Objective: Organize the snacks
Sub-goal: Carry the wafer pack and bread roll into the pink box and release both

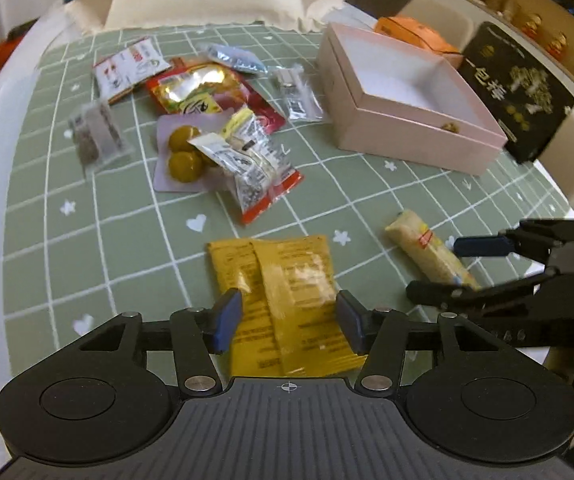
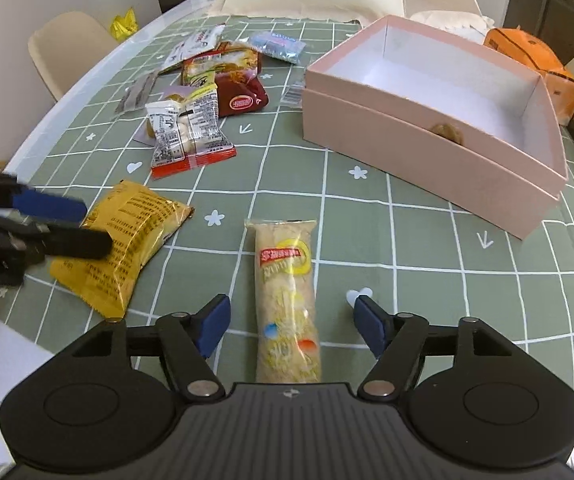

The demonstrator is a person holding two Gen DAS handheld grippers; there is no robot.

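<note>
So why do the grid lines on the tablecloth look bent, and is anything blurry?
Fisheye lenses bow the green tablecloth grid in both wrist views. Left wrist view: the black packet and shelves at top right are smeared, and the red foil packet glares. Right wrist view: sharper, the long noodle snack reads clearly.

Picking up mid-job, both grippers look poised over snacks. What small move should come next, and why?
Probably close the right gripper on the long pale snack pack: its jaws stand open with the pack lying lengthwise between them, pads not touching. The pink box ahead sits open. The left gripper likewise straddles the yellow packets.
</note>
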